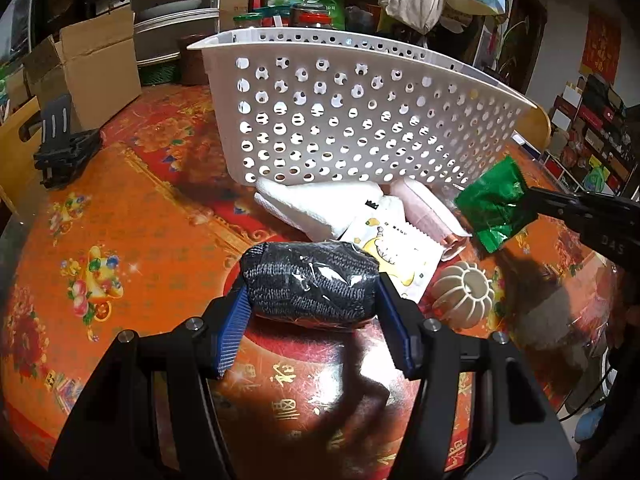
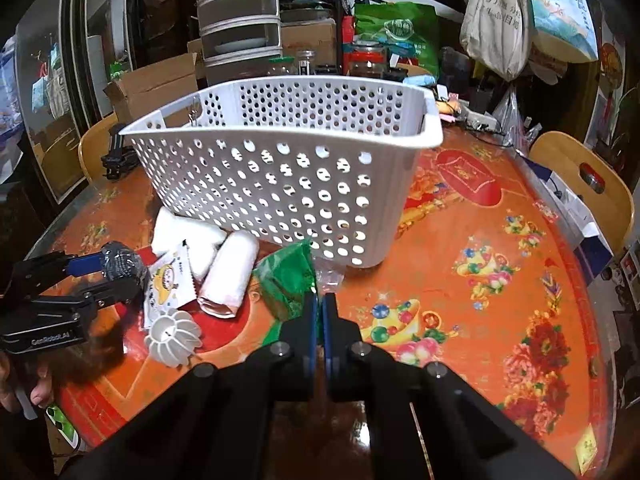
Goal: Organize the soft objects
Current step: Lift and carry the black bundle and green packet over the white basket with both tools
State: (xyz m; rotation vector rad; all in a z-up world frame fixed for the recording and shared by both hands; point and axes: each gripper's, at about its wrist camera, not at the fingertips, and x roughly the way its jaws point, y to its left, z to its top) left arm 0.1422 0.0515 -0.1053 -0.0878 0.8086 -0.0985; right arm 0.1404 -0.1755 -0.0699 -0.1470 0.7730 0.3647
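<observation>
Loading the white perforated basket is the step in hand. The right gripper has its jaws closed flat on the green foil packet, held clear of the table. The left gripper, about half open, clamps the wrapped black knit bundle. Next, each item must clear the basket's near rim. Tissue packs, a pink roll, a printed sachet and a ribbed plastic ball crowd the basket's foot.
</observation>
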